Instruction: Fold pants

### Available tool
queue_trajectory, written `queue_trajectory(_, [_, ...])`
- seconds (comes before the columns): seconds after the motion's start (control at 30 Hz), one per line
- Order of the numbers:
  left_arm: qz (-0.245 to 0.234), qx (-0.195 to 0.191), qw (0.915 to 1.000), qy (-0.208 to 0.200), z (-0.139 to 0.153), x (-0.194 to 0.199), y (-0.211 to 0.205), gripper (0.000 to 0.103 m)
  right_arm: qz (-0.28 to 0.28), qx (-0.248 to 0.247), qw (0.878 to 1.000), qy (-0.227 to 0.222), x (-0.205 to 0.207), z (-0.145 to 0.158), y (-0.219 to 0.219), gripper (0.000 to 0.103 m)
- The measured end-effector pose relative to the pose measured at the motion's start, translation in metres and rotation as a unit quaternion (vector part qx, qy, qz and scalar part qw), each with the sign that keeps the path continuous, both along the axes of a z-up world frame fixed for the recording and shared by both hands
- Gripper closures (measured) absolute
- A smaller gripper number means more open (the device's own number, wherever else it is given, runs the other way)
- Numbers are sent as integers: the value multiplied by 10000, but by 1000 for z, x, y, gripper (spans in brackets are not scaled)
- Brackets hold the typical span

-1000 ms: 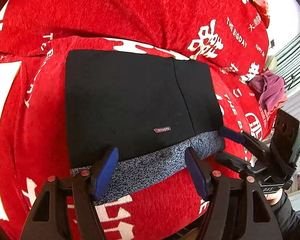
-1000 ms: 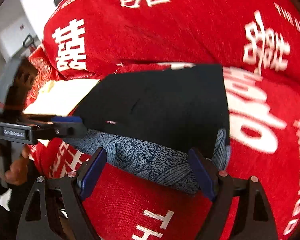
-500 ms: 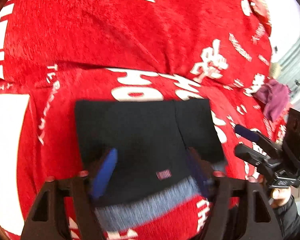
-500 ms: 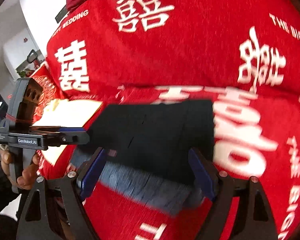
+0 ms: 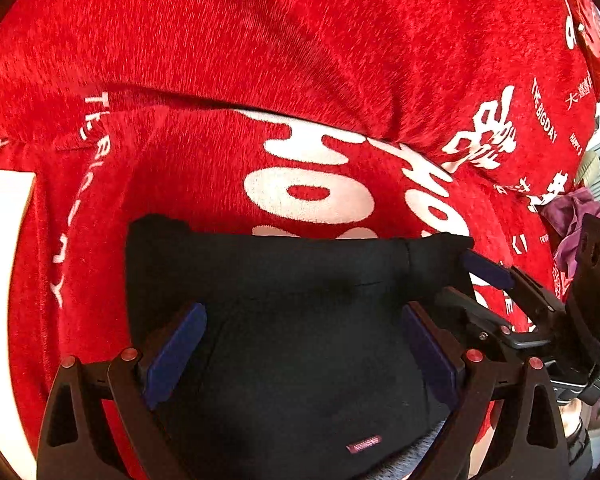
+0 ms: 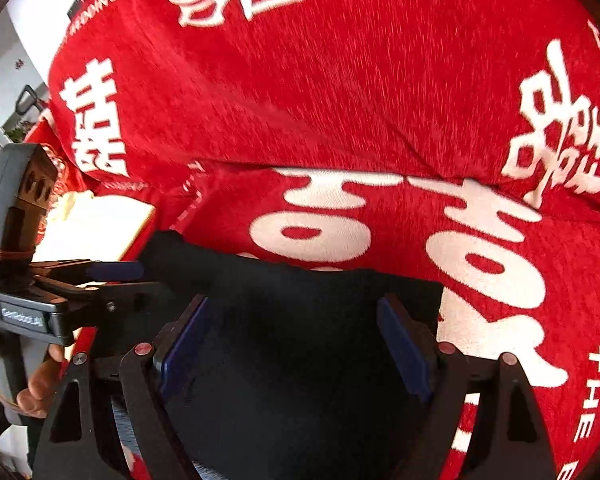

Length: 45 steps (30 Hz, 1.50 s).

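Fingers (image 5: 178,350) of both grippers spread wide over black pants (image 5: 300,320).

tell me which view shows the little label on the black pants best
The left wrist view: the small reddish label sits in plain sight low on the black pants, between the open fingers. In the right wrist view the pants show, but no label is visible.
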<state>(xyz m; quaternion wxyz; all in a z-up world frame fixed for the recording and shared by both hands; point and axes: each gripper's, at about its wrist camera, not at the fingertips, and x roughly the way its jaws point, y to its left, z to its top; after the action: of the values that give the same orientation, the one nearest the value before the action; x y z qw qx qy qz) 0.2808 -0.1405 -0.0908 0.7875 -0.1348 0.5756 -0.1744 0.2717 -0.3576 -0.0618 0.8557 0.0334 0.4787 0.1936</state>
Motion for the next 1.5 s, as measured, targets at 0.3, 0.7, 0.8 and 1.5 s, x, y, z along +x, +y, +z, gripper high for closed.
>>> queue_trajectory(0.3, [-291,321,9990,-78,-15,2,-16,1,61,-61,9996,277,9,-28,-1,13])
queue_trajectory(0.7, [-291,563,9949,-787,28,-74,4,1,-223,-1059,9934,-379,-77,12,6,0])
queue_trajectory(0.8, [-321,682,9942,-764,16,-94,3,1,-259,-1189,9909,-566,-113,13,9,0])
queue_trajectory(1.5, [167,861,9914,-975,42,-148,-3,1,-1115,-1321,9847,-230,-150,9,17,0])
